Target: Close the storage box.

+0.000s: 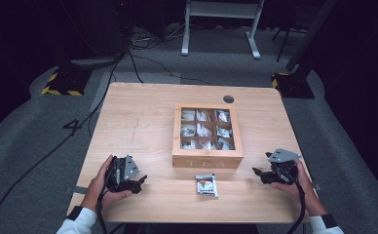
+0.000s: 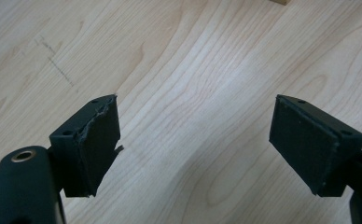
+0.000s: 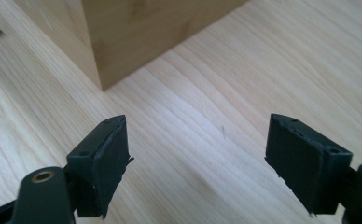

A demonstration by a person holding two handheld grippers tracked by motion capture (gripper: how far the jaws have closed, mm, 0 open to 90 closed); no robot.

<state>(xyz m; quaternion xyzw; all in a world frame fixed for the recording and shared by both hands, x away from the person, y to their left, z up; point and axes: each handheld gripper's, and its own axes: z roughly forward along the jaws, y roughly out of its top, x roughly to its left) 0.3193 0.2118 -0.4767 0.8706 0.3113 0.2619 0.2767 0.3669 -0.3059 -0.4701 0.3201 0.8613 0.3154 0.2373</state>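
A wooden tea box (image 1: 207, 133) with nine compartments of tea packets stands open in the middle of the table; its corner (image 3: 123, 37) fills the top of the right gripper view. One loose tea packet (image 1: 206, 185) lies flat on the table just in front of the box. My left gripper (image 1: 139, 182) rests near the front left, held in a hand, jaws wide apart with only bare wood between them (image 2: 195, 140). My right gripper (image 1: 257, 174) sits at the front right, also open and empty (image 3: 198, 158), pointing toward the box's corner.
The light wooden table (image 1: 143, 112) has a round cable hole (image 1: 228, 99) at the back. Cables trail over the grey floor to the left. A white frame (image 1: 221, 19) and dark stands are behind the table.
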